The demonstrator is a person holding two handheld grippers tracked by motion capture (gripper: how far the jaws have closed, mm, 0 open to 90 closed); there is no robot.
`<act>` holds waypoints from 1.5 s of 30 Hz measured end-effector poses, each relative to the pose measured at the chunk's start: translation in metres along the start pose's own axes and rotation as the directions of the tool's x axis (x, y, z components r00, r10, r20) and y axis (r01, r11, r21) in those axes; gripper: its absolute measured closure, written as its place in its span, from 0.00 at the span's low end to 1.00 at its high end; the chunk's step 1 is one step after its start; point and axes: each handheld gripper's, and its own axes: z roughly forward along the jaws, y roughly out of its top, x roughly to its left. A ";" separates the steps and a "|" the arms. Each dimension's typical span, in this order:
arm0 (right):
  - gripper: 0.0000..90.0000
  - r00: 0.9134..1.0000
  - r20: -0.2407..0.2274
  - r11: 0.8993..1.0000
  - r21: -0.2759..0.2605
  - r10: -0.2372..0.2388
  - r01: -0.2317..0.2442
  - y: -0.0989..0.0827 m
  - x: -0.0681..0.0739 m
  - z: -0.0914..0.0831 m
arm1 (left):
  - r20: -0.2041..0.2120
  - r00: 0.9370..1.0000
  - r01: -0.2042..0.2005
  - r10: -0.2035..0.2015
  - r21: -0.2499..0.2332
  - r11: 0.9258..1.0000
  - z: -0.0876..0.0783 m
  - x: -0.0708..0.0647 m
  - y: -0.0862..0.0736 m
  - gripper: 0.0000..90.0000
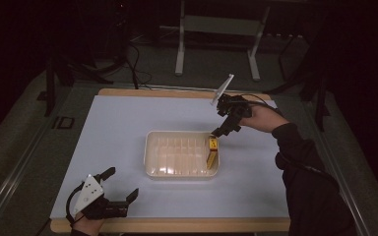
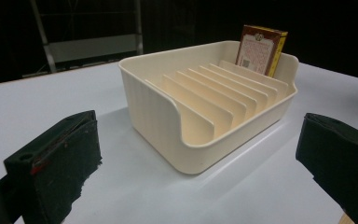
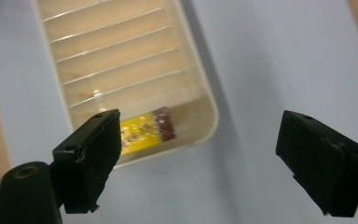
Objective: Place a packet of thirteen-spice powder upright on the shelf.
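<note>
**Box slotted in the tray, both grippers empty**

At the left of the high view, the left gripper [image 1: 120,183] rests low at the near edge of the table [image 1: 118,123], well apart from the tray [image 1: 150,147]. Its jaws stand wide with nothing between them. In the left gripper view they frame the tray from the side, so this hand looks parked and out of the way, perhaps ready to steady the tray if needed.

The tray sits near the middle of the table. Its floor is split by thin upright ribs into a row of narrow slots [image 2: 223,93], made to keep flat things standing on edge. All but one slot look empty.

The box [image 1: 212,152], red-brown on its face and yellow on its narrow side, stands on edge in the end slot at the tray's right, against the end wall. In the left gripper view the box [image 2: 260,50] rises above the rim, upright or nearly so, which suits a rack of this kind: the rib and wall hold it up.

The right gripper [image 1: 223,127] hangs just above and beyond the box's far end, tilted down toward it. Its jaws are spread wide and clear of the box. In the right gripper view the box [image 3: 147,131] lies below, near the left-hand jaw, not between the pads.
</note>
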 end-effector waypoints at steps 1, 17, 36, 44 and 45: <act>0.16 0.999 0.025 1.000 -0.022 0.020 -0.020 -0.005 -0.002 -0.001 | 0.001 1.000 -0.001 0.001 0.002 1.000 0.000 0.000 0.000 0.00; 0.16 0.934 0.217 0.950 -0.201 0.283 -0.241 -0.061 -0.009 0.003 | 0.002 1.000 0.004 -0.004 0.008 1.000 0.002 0.000 0.000 0.00; 0.16 0.829 0.273 0.832 -0.433 0.488 -0.347 -0.106 0.019 0.012 | 0.004 1.000 0.003 -0.003 0.011 1.000 0.002 0.000 0.000 0.00; 0.16 0.796 0.272 0.793 -0.482 0.540 -0.373 -0.131 0.030 0.031 | 0.006 1.000 0.000 0.000 0.014 1.000 0.003 -0.001 0.000 0.00; 0.16 0.796 0.272 0.793 -0.482 0.540 -0.373 -0.131 0.030 0.031 | 0.006 1.000 0.000 0.000 0.014 1.000 0.003 -0.001 -0.001 0.00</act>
